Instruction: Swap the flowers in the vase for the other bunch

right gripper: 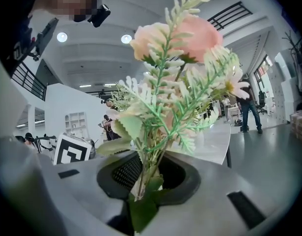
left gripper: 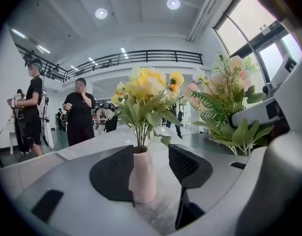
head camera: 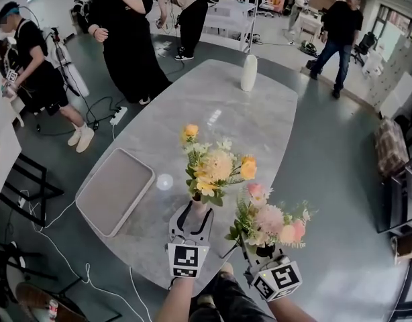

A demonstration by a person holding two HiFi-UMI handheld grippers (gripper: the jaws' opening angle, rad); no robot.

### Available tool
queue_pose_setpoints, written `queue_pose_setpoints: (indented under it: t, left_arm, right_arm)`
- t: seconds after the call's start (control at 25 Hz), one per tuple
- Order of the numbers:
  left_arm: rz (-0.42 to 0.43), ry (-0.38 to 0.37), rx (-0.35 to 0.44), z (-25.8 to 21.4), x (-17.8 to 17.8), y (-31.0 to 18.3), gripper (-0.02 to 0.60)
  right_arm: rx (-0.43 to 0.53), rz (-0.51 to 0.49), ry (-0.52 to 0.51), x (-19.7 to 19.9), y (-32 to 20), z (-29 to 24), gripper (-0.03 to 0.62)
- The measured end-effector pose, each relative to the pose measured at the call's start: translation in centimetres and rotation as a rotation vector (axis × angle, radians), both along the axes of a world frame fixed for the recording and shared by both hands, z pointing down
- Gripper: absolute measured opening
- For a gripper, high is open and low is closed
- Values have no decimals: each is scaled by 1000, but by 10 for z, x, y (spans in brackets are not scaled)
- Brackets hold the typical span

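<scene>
**Inspector:** Left side first. What is the status of the left gripper point(left gripper: 150, 154)?

**Onlooker:** Jaws released, standing wide. The small pale pink vase point(left gripper: 142, 178) stands upright between them on the grey marbled oval table point(head camera: 213, 99), near the holder's edge. One pad is right against the vase's side or just behind it; I cannot tell which. The other pad is clearly apart from it, with tabletop showing in the gap. No grip.

**Inspector:** Contents of the vase?

**Onlooker:** The bunch of yellow and orange artificial flowers point(head camera: 216, 170) with green leaves, stems down in the neck.

**Inspector:** And the right gripper point(right gripper: 151, 173)?

**Onlooker:** Clenched on the stems of the bunch of pink and peach artificial flowers point(right gripper: 180, 82). That bunch is held upright just beside the vase, on the holder's right. Its blooms are near the yellow ones but apart.

**Inspector:** Anything else on the table?

**Onlooker:** A pale beige rectangular tray point(head camera: 115, 190) with rounded corners lies to the left. A tall white vase point(head camera: 249, 72) stands at the far end, well apart from both grippers. Several people in dark clothes point(head camera: 129, 39) stand on the floor beyond the table.
</scene>
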State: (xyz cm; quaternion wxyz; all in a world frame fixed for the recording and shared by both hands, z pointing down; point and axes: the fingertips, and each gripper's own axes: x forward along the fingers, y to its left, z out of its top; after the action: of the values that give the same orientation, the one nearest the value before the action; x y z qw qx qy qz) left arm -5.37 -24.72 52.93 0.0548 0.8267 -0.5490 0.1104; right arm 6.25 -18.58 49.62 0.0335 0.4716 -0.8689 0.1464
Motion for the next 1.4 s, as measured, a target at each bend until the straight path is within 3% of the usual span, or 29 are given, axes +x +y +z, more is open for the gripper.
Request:
queue_pose_setpoints:
  t: [0.32, 0.64, 0.84, 1.0, 1.4]
  left_arm:
    - [-13, -33, -26, -7, -5, -23, 232]
    - [44, -116, -78, -10, 6, -42, 245]
    - [38, -143, -71, -8, 6, -45, 240]
    - [16, -138, -47, -9, -2, -44, 128]
    - [-14, -101, 3, -29, -4, -46, 87]
  right_arm:
    - [4, -14, 21, -7, -10, 0, 100]
    - [-3, -22, 30, -6, -17, -2, 100]
    - [-5, -24, 33, -8, -16, 2, 100]
    - [-8, -21, 31, -11, -16, 6, 101]
    - [1, -26, 25, -9, -18, -3, 101]
